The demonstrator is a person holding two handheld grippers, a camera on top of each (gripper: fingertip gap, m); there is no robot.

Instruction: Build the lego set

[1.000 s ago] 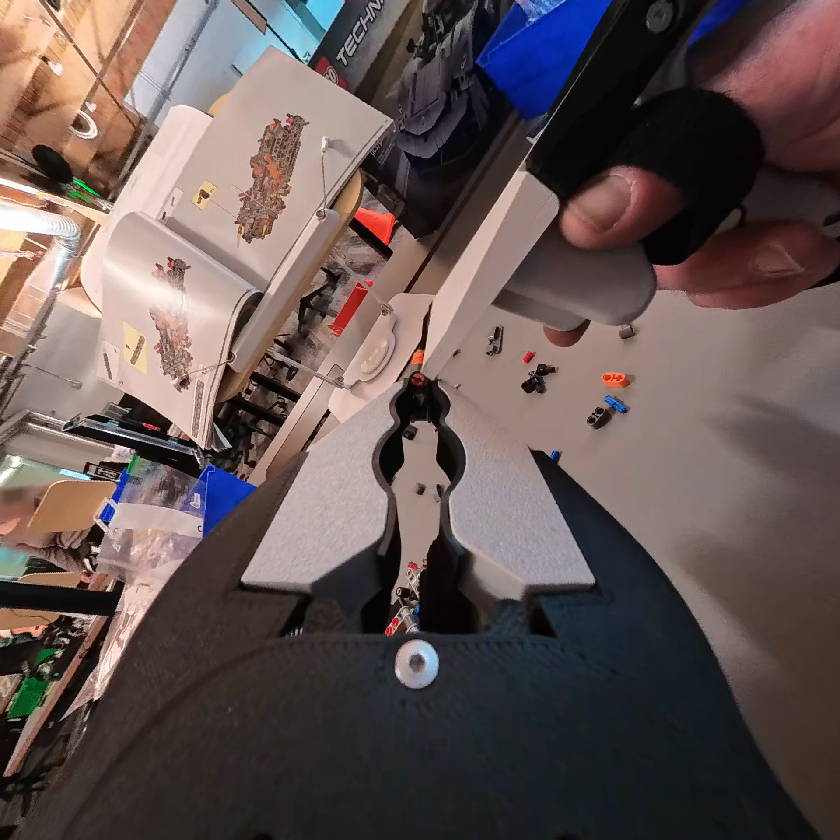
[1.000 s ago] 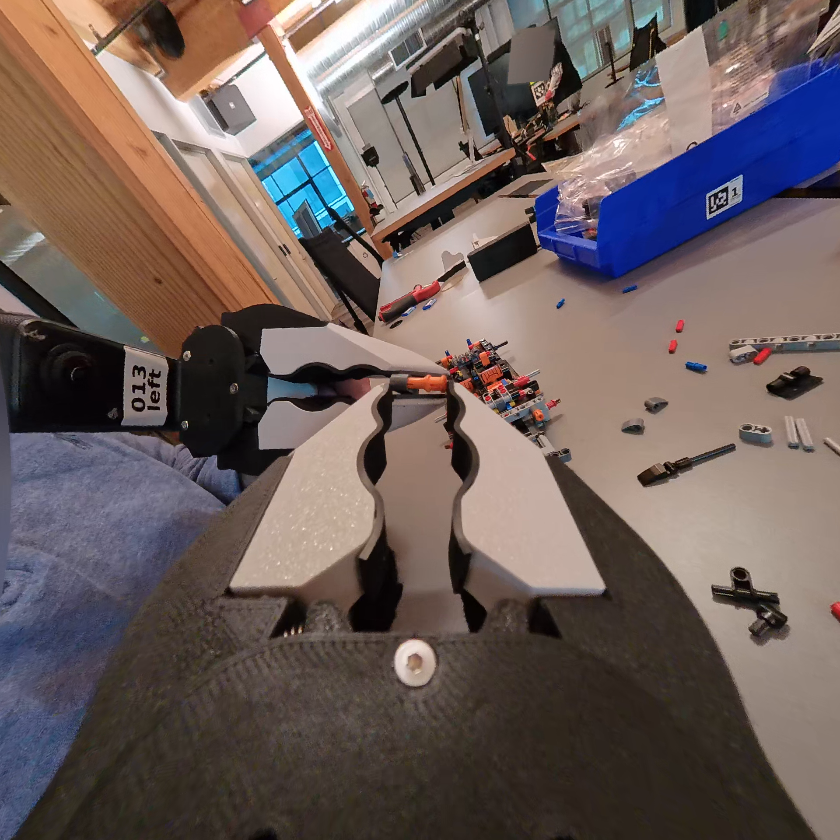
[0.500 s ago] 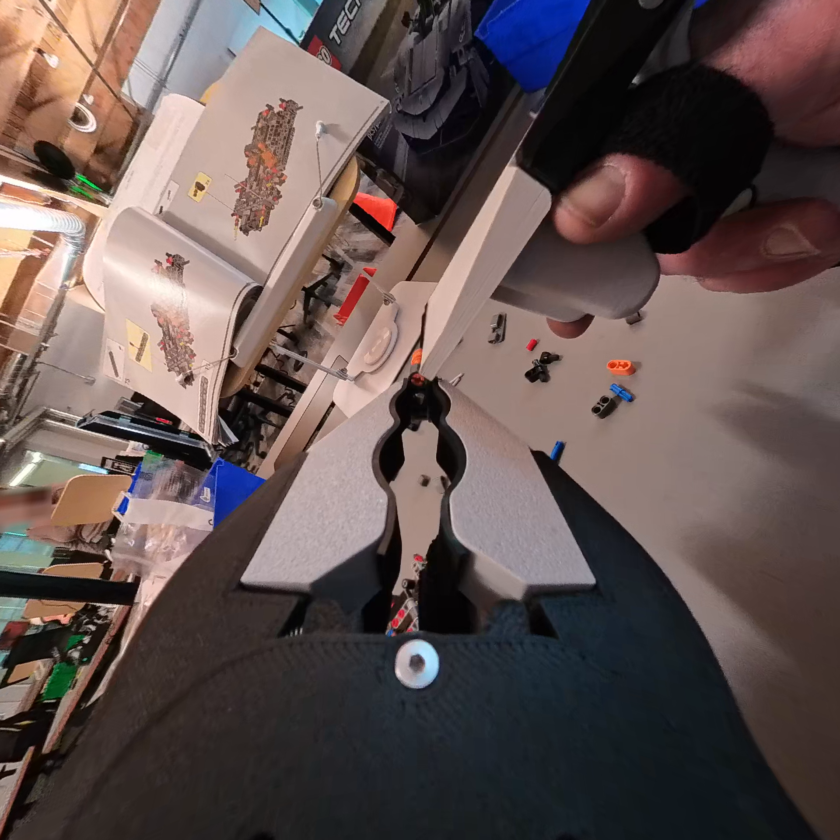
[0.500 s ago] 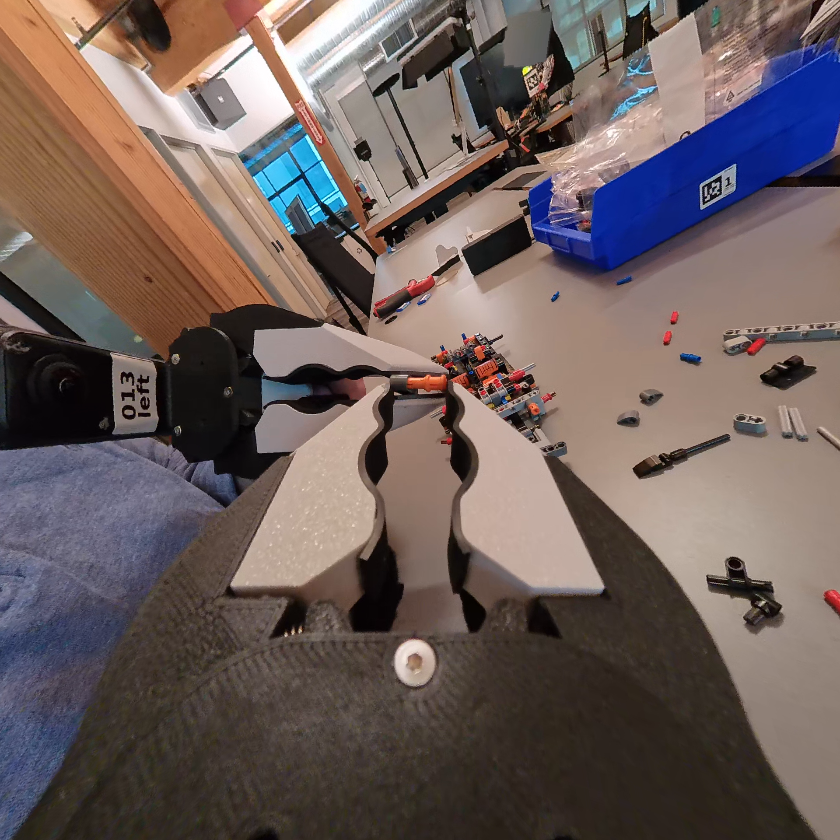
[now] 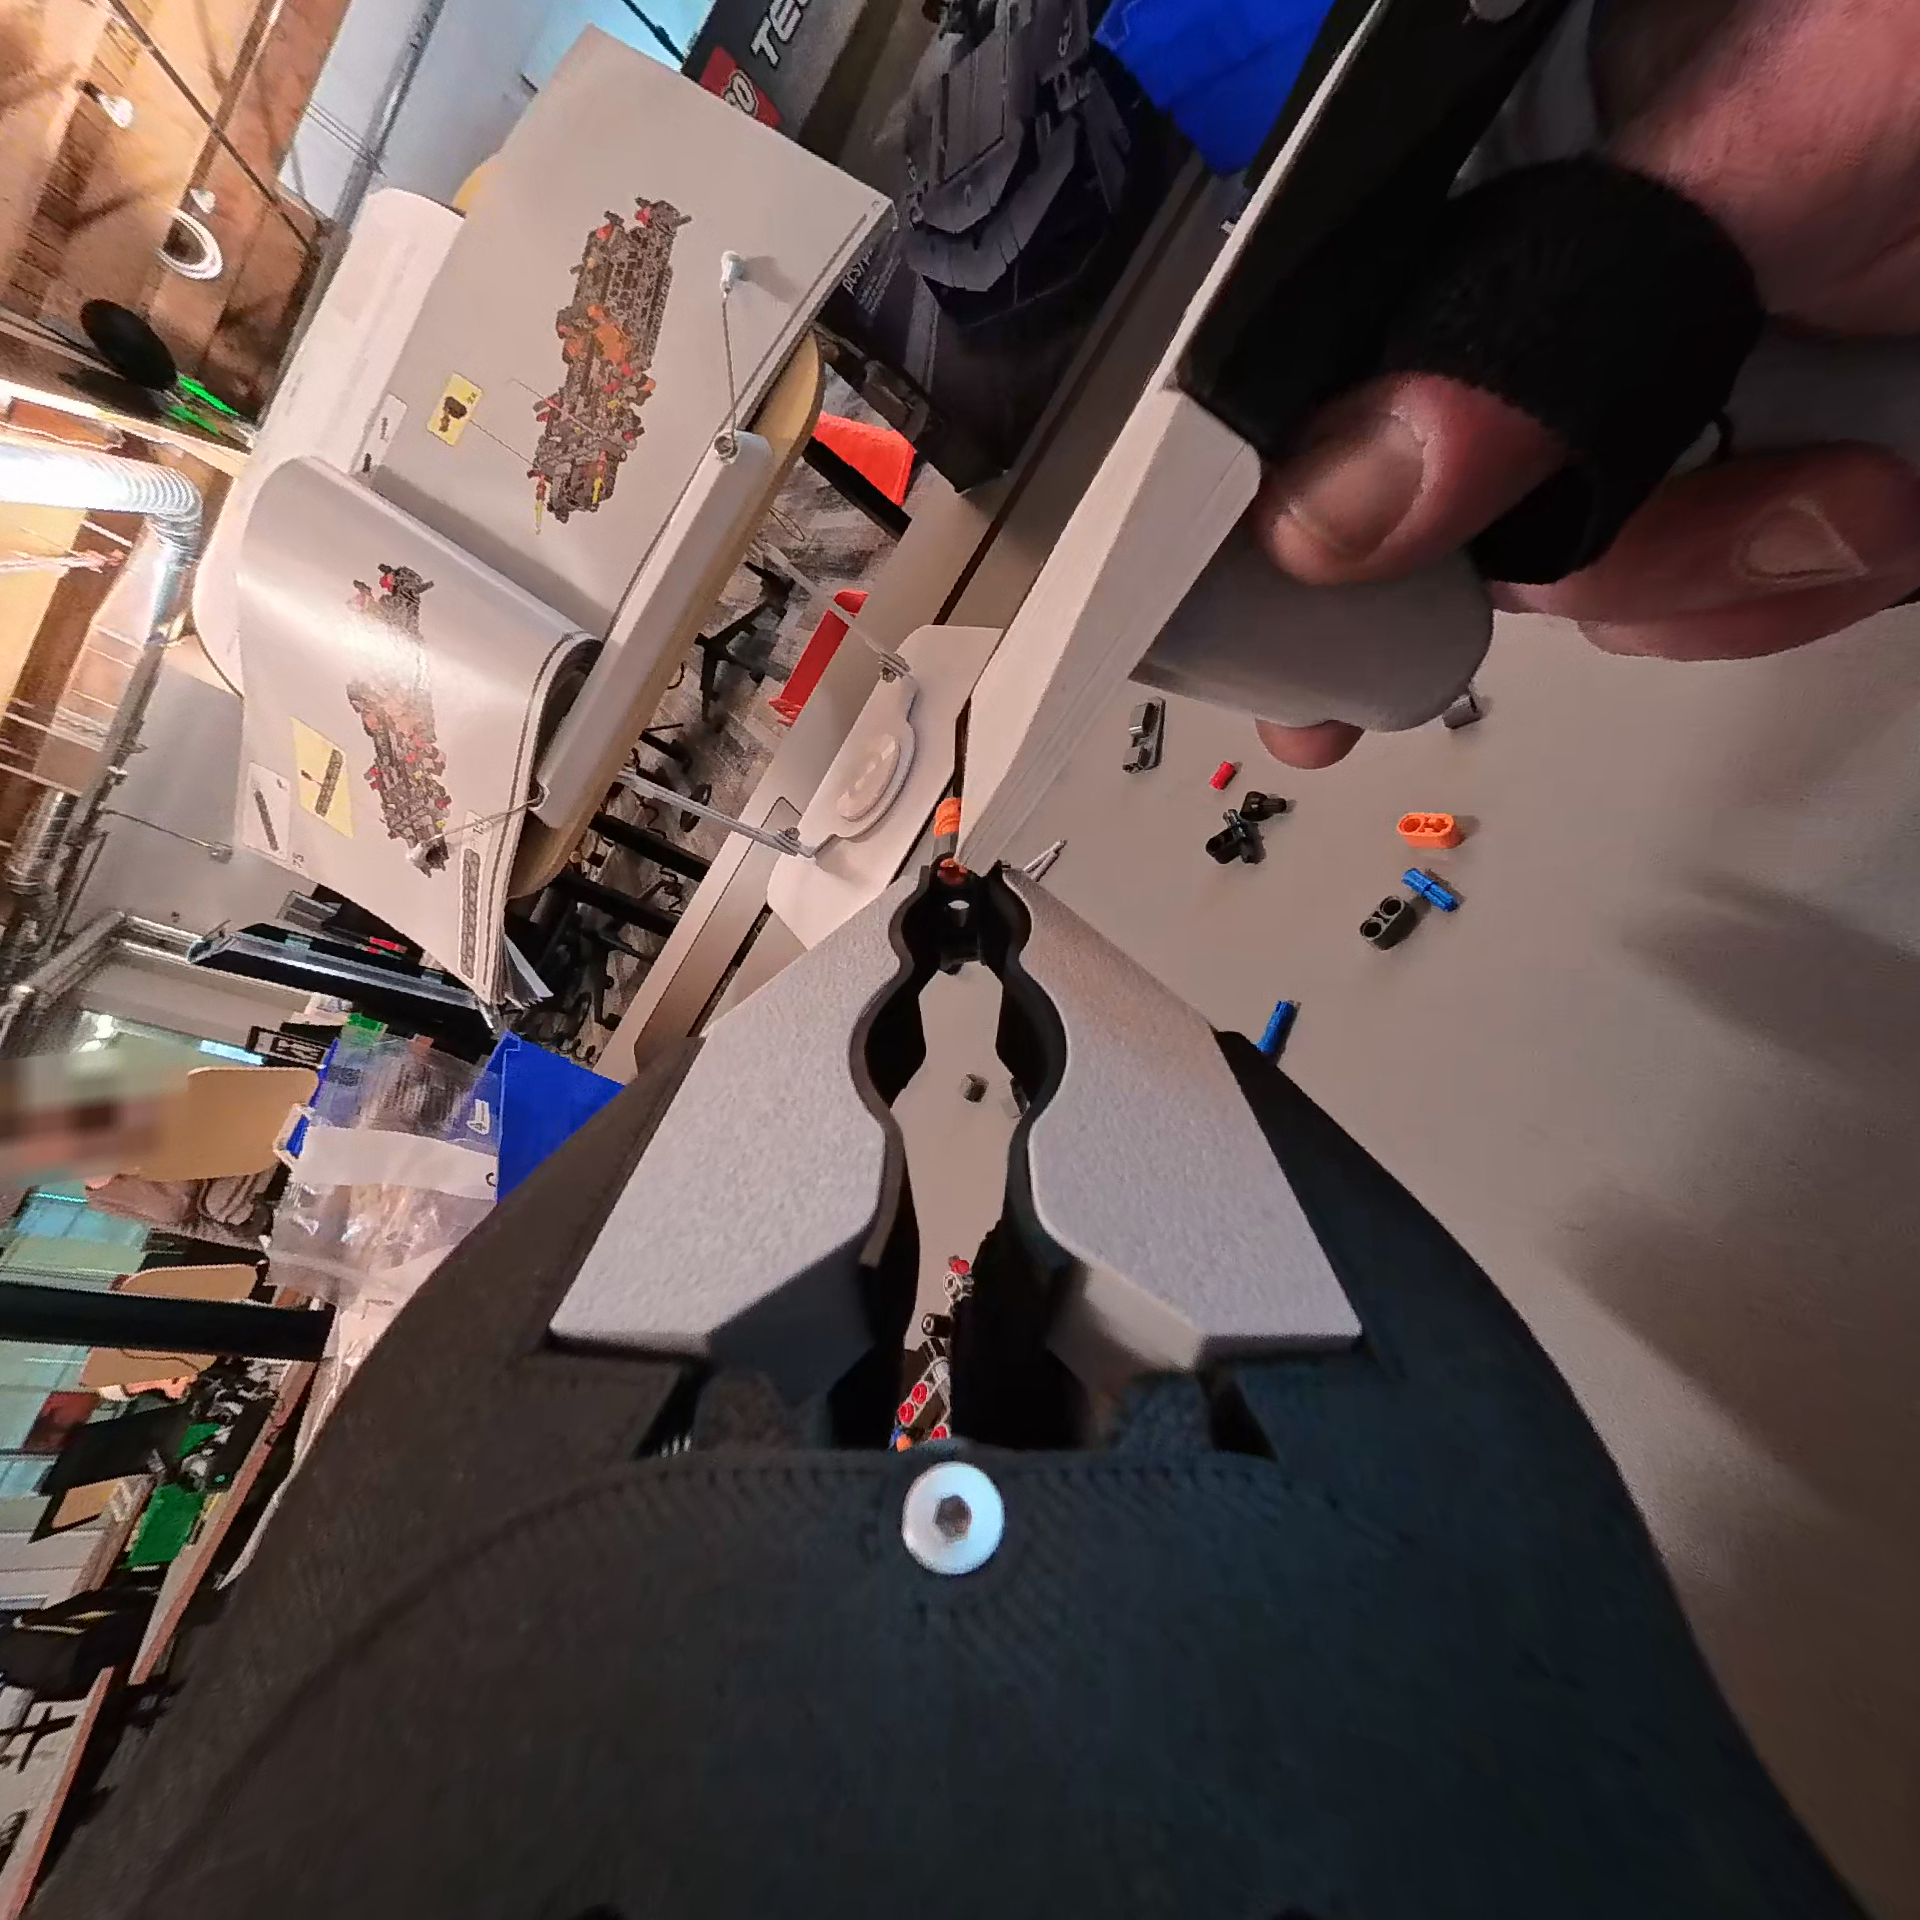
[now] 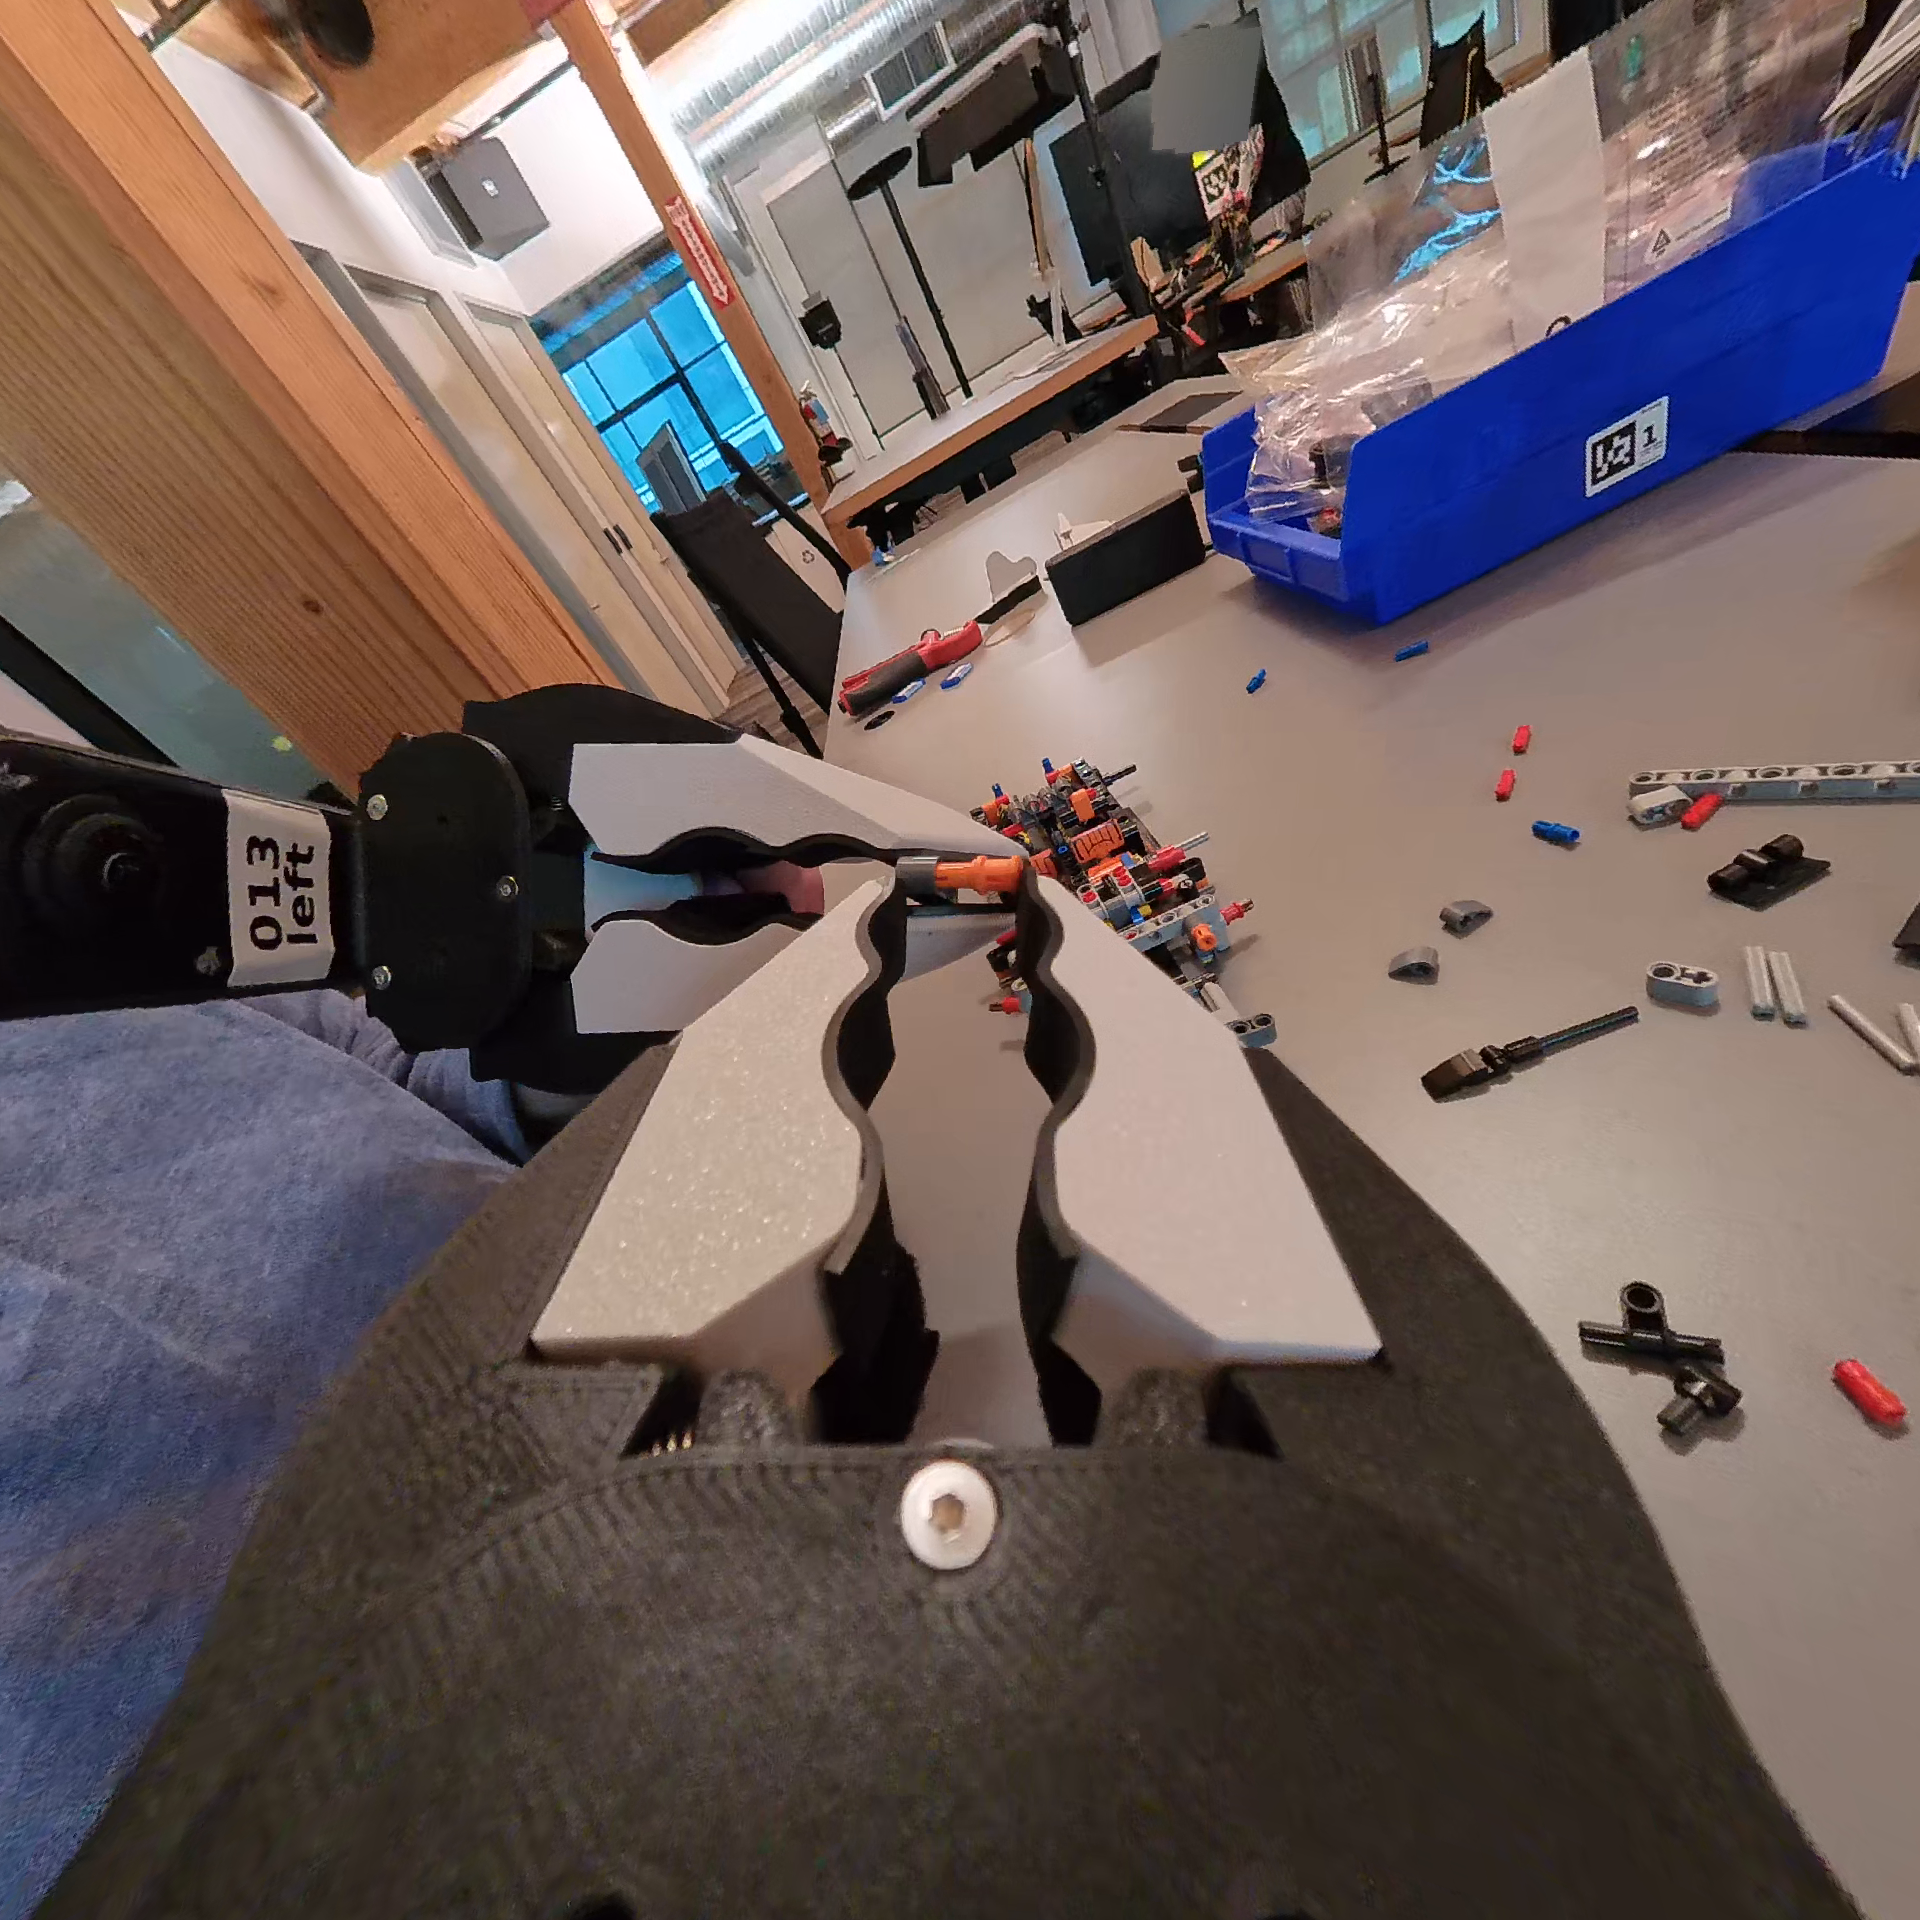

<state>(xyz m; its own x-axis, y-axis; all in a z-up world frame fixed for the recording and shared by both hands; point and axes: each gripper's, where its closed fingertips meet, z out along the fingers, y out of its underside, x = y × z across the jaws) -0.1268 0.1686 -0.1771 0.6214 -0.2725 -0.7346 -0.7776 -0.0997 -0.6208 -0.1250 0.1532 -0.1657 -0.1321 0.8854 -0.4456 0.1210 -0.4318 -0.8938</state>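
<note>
Above the grey table (image 6: 1558,1195), left gripper (image 6: 997,883) w/ fingers closed on a small orange-and-grey lego pin piece (image 6: 961,873); right gripper (image 6: 956,894) fingers part-open, tips either side of the pin's orange end. Part-built multicolour lego assembly (image 6: 1112,852) lies just beyond.

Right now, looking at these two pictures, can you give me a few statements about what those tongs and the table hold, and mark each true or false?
1. The left tongs pinch a small orange pin. True.
2. The right tongs are shut on a red brick. False: they hold no brick, their tips sit at the orange pin.
3. The blue bin holds clear plastic bags. True.
4. The half-built model sits inside the bin. False: it lies on the grey table.
5. An instruction booklet lies open. True.
</note>
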